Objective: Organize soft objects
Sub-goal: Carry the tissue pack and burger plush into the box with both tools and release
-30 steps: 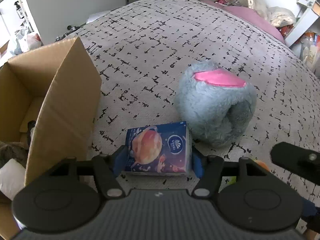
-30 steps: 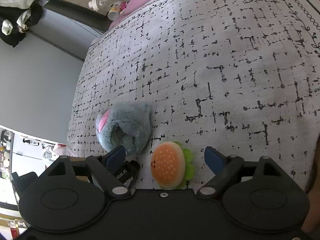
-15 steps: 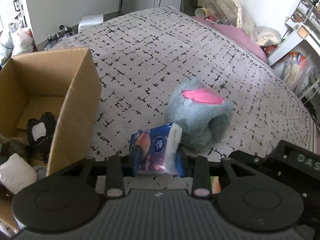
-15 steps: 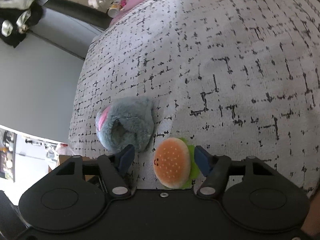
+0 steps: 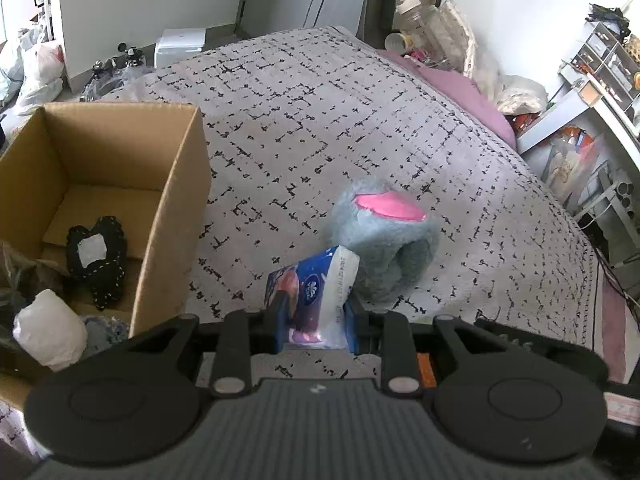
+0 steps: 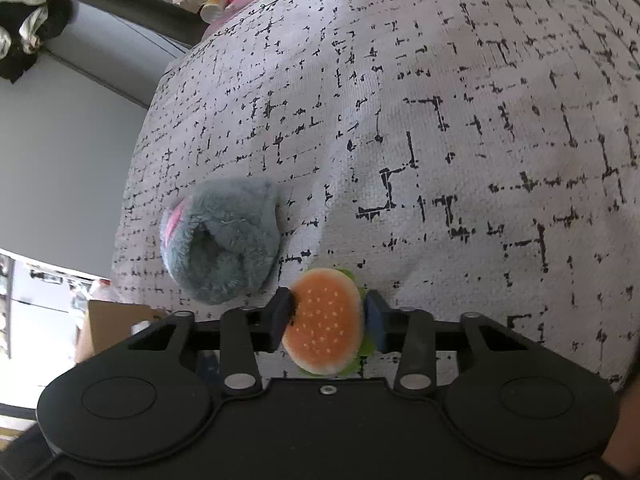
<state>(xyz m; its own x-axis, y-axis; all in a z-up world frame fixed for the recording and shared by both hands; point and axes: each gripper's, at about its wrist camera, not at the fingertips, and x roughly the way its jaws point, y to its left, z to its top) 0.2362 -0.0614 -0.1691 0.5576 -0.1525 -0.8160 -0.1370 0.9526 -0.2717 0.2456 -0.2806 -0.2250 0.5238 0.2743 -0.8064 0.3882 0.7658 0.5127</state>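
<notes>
Left wrist view: jaws of left gripper (image 5: 314,322), wide around the flat-lying tissue pack (image 5: 314,300) a second ago, have just been closing and now pinch it, crumpled and tilted, clear of the bedspread (image 5: 360,120). More of the room and of the cardboard box (image 5: 176,216) in sight than a second ago; camera higher. Glossy blue-and-white plastic wrap, squeezed narrow between blue pads. Just behind the pack, fluffy grey plush slipper (image 5: 384,248) with smooth pink lining, resting on the bed. To the left, open corrugated box, holding a black knitted item (image 5: 98,260) with a white patch and a crinkled white bundle (image 5: 50,328).

Right wrist view: right gripper (image 6: 326,316), a second ago spread on either side of the burger plush (image 6: 326,324), has just been closing and now presses on both flanks of it. Round orange bun dotted with pale seeds, green felt lettuce fringe at the lower edge. Beside it, to the left, same grey slipper (image 6: 224,240), dark opening facing the camera. Woven grey bedspread with broken black grid lines.
</notes>
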